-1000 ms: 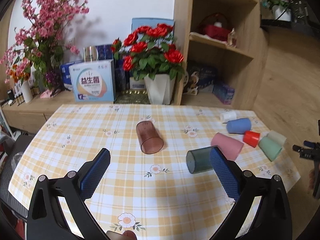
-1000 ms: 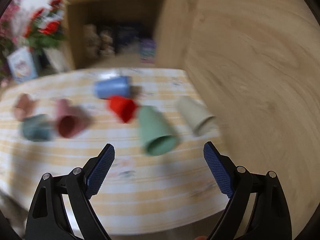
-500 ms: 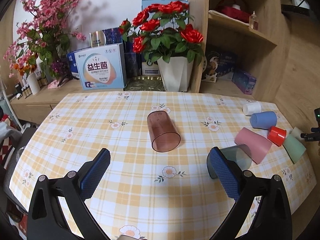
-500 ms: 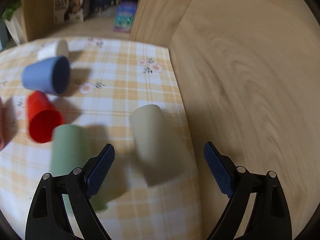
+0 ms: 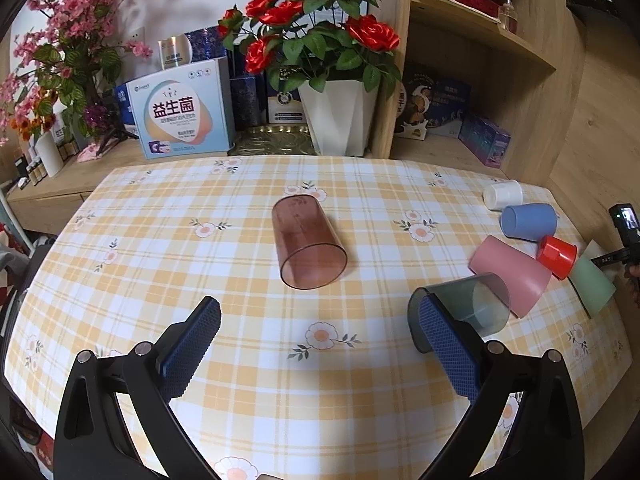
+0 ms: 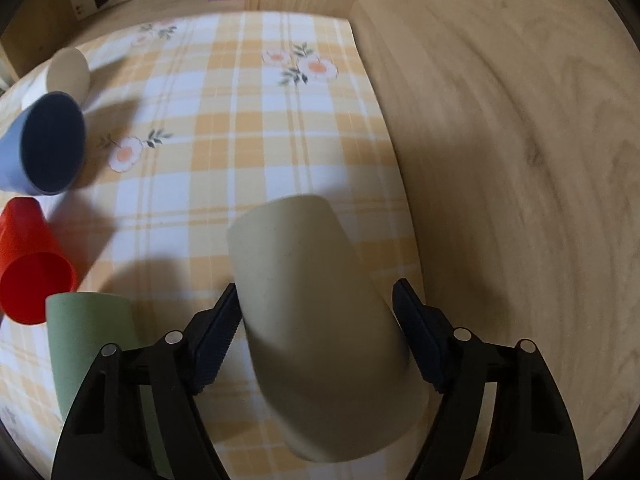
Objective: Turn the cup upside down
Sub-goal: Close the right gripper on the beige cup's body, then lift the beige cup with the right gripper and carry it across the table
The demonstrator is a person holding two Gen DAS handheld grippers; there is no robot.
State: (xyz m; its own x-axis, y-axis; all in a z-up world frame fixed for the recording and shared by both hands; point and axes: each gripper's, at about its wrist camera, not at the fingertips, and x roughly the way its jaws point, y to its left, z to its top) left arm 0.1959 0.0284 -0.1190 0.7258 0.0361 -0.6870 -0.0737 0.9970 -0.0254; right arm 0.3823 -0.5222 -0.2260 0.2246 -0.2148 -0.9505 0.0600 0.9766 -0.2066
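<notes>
A beige cup (image 6: 320, 296) lies on its side near the table's right edge. My right gripper (image 6: 316, 320) is open, with the cup's body between its fingers: the left pad (image 6: 218, 340) at the wall, a small gap at the right pad (image 6: 416, 332). A clear brown cup (image 5: 308, 248) lies on its side mid-table, mouth toward me. My left gripper (image 5: 320, 336) is open and empty just short of it. A clear grey cup (image 5: 476, 308) lies behind its right finger (image 5: 448, 348).
On their sides lie a green cup (image 6: 92, 340), red cup (image 6: 28, 264), blue cup (image 6: 44, 148) and white cup (image 6: 68, 72); a pink cup (image 5: 508, 272) is in the left wrist view. A wooden wall (image 6: 520, 160) borders the table's right edge. A rose pot (image 5: 336, 116) and boxes stand behind the table.
My right gripper has swung right and moved in until the beige cup lies between its fingers. My left gripper has drifted closer to the brown cup.
</notes>
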